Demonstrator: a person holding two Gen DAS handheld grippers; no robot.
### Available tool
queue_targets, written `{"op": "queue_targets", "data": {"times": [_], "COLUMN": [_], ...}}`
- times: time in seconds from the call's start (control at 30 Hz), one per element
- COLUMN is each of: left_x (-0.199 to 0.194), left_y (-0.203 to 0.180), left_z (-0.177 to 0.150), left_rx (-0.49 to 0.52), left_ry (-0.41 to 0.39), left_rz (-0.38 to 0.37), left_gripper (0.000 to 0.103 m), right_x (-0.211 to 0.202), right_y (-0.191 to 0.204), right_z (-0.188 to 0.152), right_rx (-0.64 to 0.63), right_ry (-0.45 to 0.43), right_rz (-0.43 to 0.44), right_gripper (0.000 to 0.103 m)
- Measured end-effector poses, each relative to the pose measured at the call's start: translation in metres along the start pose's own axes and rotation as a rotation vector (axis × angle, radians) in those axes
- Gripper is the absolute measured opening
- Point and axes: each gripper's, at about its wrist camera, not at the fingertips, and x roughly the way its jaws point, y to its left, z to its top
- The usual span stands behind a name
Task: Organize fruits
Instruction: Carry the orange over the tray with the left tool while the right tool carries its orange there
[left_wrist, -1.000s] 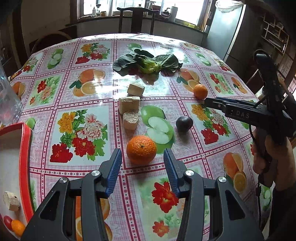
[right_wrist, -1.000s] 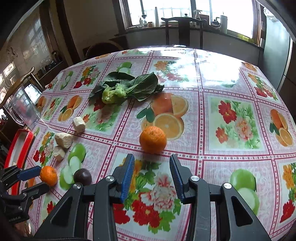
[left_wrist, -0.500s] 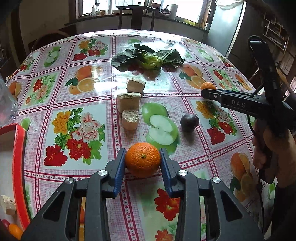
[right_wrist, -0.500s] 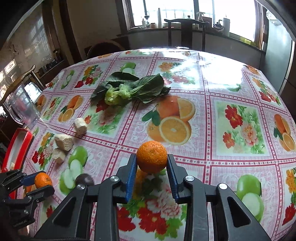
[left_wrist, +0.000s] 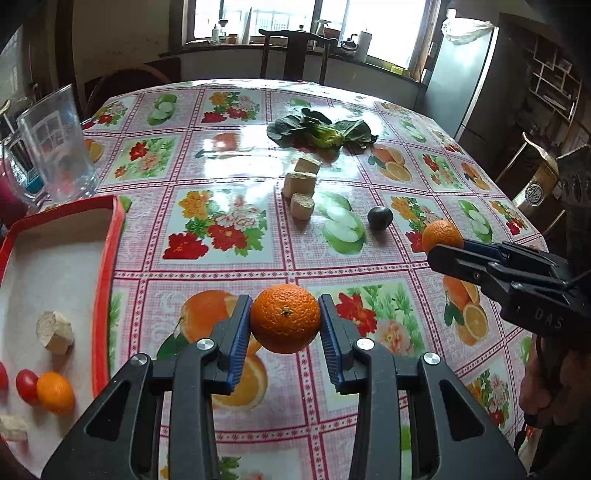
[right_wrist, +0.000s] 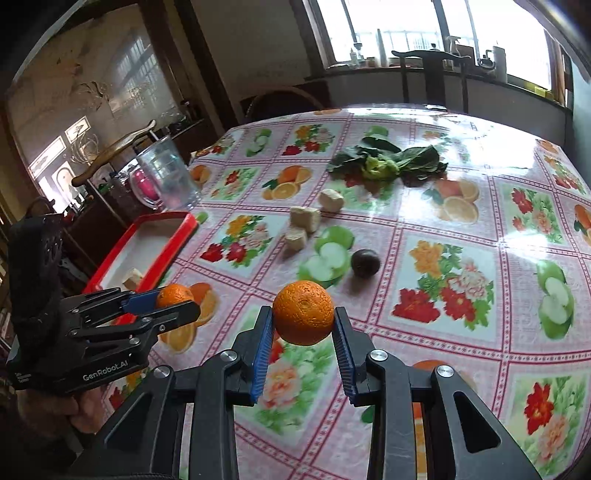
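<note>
My left gripper (left_wrist: 284, 319) is shut on an orange (left_wrist: 285, 318) and holds it above the table near the front edge. My right gripper (right_wrist: 303, 319) is shut on a second orange (right_wrist: 303, 312), also lifted; it shows at the right of the left wrist view (left_wrist: 441, 236). The left gripper with its orange (right_wrist: 173, 295) shows at the left of the right wrist view. A red-rimmed tray (left_wrist: 107, 266) at the left holds a small orange (left_wrist: 55, 391), a cherry tomato (left_wrist: 26, 384) and beige chunks (left_wrist: 55, 332). A dark plum (left_wrist: 379, 218) lies on the table.
Three beige chunks (left_wrist: 300, 184) and a leafy green vegetable (left_wrist: 321, 133) lie mid-table on the fruit-print cloth (left_wrist: 221, 177). A clear glass jug (left_wrist: 55, 147) stands behind the tray. A chair (left_wrist: 291, 55) stands beyond the far edge.
Both grippers closed on their oranges, lifted them off the table and drew back toward the near-left, bringing the tray closer into view.
</note>
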Motion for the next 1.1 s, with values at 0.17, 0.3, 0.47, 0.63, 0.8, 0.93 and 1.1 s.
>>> {"op": "queue_targets", "data": {"times": [0.17, 0.3, 0.47, 0.63, 0.8, 0.93, 1.1], "left_x": [-0.028, -0.048, -0.067, -0.081, -0.089, -0.093, -0.096], "left_y": [0.02, 0.037, 0.058, 0.078, 0.093, 0.105, 0.12], "left_z": [-0.019, -0.031, -0.044, -0.054, -0.061, -0.066, -0.068], "left_rx": [-0.042, -0.069, -0.098, -0.124, -0.142, -0.162, -0.184], "left_ry": [-0.028, -0.047, -0.065, -0.08, -0.087, -0.087, -0.086], "left_rz": [0.031, 0.059, 0.095, 0.119, 0.136, 0.147, 0.164], "left_gripper": [0.033, 0.033, 0.033, 0.033, 0.033, 0.033, 0.033], "right_x": [-0.001, 0.0, 0.002, 0.005, 0.008, 0.013, 0.022], "right_y": [0.043, 0.074, 0.109, 0.133, 0.147, 0.156, 0.166], "right_z": [-0.014, -0.021, -0.027, -0.027, -0.025, -0.021, -0.017], "right_rx": [-0.029, -0.055, -0.094, -0.127, -0.153, -0.16, -0.175], "right_ry": [0.011, 0.02, 0.029, 0.032, 0.036, 0.039, 0.053], "right_rz": [0.06, 0.102, 0.136, 0.153, 0.16, 0.171, 0.184], "right_gripper": [0.032, 0.032, 0.032, 0.032, 0.032, 0.032, 0.032]}}
